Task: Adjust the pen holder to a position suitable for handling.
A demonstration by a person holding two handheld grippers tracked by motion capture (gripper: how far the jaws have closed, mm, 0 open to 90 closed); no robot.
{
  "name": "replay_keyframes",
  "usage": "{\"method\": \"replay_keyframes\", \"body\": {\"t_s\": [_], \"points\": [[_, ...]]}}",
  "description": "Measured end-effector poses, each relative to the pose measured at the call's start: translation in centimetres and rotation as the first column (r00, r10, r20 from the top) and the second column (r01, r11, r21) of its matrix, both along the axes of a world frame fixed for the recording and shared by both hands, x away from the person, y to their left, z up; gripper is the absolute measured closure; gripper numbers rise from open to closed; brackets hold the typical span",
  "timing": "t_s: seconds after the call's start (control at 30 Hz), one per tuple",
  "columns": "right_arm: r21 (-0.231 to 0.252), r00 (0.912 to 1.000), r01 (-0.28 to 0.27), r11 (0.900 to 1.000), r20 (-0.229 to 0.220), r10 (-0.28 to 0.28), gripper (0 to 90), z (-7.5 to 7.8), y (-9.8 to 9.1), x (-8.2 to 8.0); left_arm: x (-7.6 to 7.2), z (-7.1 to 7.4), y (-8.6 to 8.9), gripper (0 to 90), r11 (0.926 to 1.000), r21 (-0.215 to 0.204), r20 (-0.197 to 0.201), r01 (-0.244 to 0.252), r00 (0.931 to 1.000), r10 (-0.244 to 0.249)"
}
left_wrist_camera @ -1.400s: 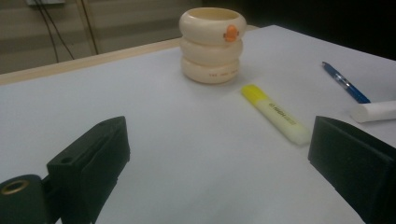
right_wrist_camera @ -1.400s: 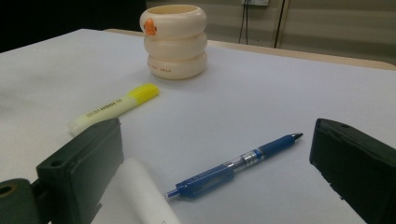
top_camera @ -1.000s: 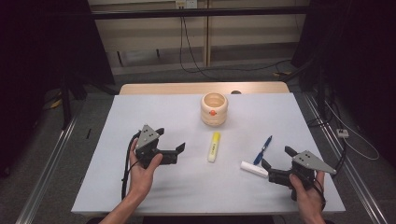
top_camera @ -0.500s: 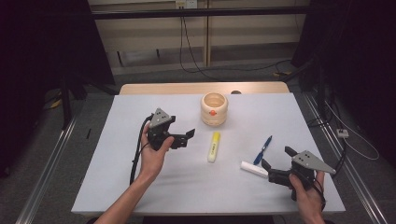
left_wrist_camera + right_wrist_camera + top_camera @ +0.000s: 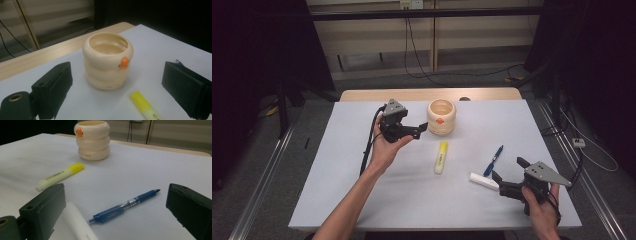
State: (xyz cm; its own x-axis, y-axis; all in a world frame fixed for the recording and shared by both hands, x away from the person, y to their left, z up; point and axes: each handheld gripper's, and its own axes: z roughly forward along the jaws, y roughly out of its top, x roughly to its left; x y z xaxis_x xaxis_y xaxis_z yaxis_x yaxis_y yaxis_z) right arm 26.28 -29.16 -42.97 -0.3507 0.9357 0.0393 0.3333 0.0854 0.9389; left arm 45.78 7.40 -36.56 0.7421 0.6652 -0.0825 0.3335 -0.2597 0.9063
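From above, the left tool (image 5: 416, 131) is hovering wide apart just beside the cream cup (image 5: 441, 117) on the counter (image 5: 362, 200).

Along the left tool, the cup (image 5: 108, 60) is sitting upright between empty jaws.

Along the right tool (image 5: 112, 217), gaping too, a blue pen (image 5: 124, 205) is lying, a white tube (image 5: 77, 223) touching one jaw.

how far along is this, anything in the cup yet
Nothing looks done: the cream cup is empty, and the yellow highlighter, blue pen and white tube all lie on the table. In hand: the left claw is open beside the cup, gripping nothing; the right claw is open by the white tube and pen. Left, probably: picking up all three items.
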Motion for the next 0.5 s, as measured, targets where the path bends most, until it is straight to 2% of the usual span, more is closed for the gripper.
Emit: {"method": "replay_keyframes", "body": {"t_s": [0.1,0.2,0.23,0.3,0.37,0.5], "points": [[-0.003,1.0,-0.001,1.0,0.0,0.001,2.5,0.0,0.0,0.0,1.2,0.0,-0.6,9.8,0.9999,0.009,-0.017,-0.007,0.9998,0.007],[-0.004,1.0,-0.003,1.0,0.002,0.003,2.4,0.0,0.1,0.0,2.1,0.2,-1.2,10.0,0.9998,0.013,-0.007,-0.014,0.9999,0.014],[-0.003,1.0,-0.002,1.0,0.001,0.002,2.5,0.0,0.1,0.0,2.8,0.3,-1.7,9.8,0.9993,0.034,-0.003,-0.015,0.9999,0.015],[-0.002,1.0,-0.001,1.0,0.001,0.001,2.5,0.0,0.0,0.0,3.1,0.4,-1.9,10.4,0.9995,0.03,-0.007,-0.014,0.9999,0.014],[-0.004,1.0,-0.004,1.0,0.0,0.004,2.5,0.0,0.1,0.0,3.7,0.4,-2.3,10.6,0.9986,0.049,0.001,-0.019,0.9998,0.019],[-0.005,0.9999,-0.011,0.9999,0.003,0.011,2.4,0.0,0.1,-0.1,5.0,0.5,-2.8,13.0,0.9987,0.041,-0.012,-0.029,0.9995,0.03]]}}
